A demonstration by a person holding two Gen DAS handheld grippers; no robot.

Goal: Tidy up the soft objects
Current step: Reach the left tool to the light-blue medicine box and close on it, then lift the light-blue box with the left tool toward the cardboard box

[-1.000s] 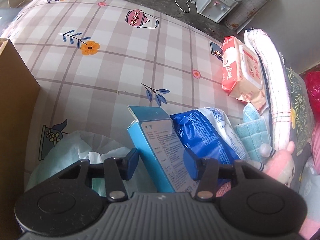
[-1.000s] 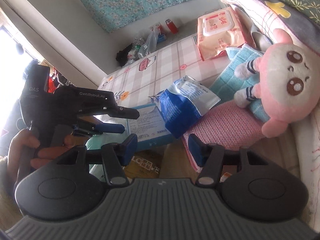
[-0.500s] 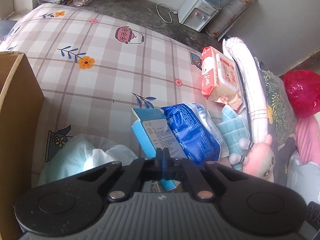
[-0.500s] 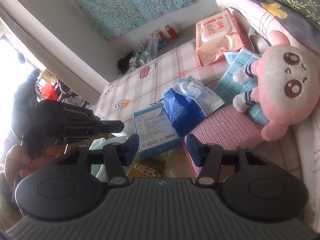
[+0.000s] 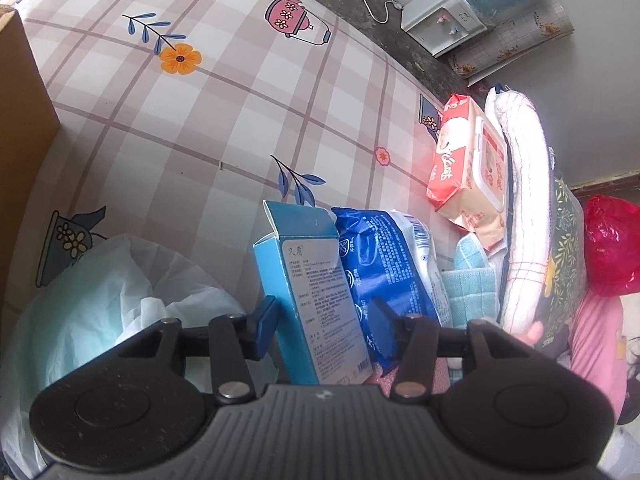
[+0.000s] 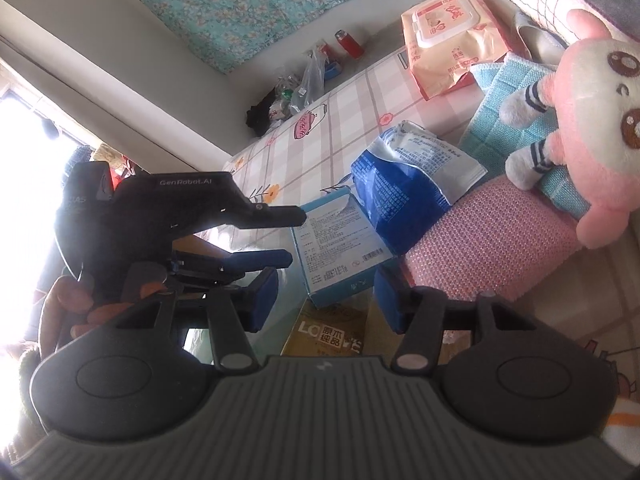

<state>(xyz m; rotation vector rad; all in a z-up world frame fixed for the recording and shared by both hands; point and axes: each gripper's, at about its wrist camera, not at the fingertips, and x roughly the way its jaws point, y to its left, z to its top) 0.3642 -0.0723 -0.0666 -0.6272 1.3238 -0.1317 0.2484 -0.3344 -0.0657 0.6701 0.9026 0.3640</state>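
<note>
A light-blue carton [image 5: 312, 292] stands between the open jaws of my left gripper [image 5: 324, 322], not clamped; it also shows in the right wrist view [image 6: 340, 246]. A blue and white soft pack [image 5: 384, 268] [image 6: 404, 192] leans against it. A pink knitted cloth [image 6: 492, 236], a teal towel [image 6: 504, 96], a pink plush doll [image 6: 588, 108] and an orange wet-wipes pack [image 5: 468, 172] [image 6: 444, 36] lie to the right. My right gripper [image 6: 326, 300] is open and empty, hovering near the carton's end. The left gripper body [image 6: 172, 216] shows at left.
A pale green and white plastic bag [image 5: 116, 292] lies left of the carton. A cardboard box wall [image 5: 20, 100] stands at far left. A rolled white quilt [image 5: 524, 200] and a red bag [image 5: 612, 248] lie along the right. The checked bedsheet [image 5: 224, 112] stretches beyond.
My left gripper was shut half a second ago and is now open around the light-blue carton, closer to it. The right gripper stays open and has moved slightly nearer.
</note>
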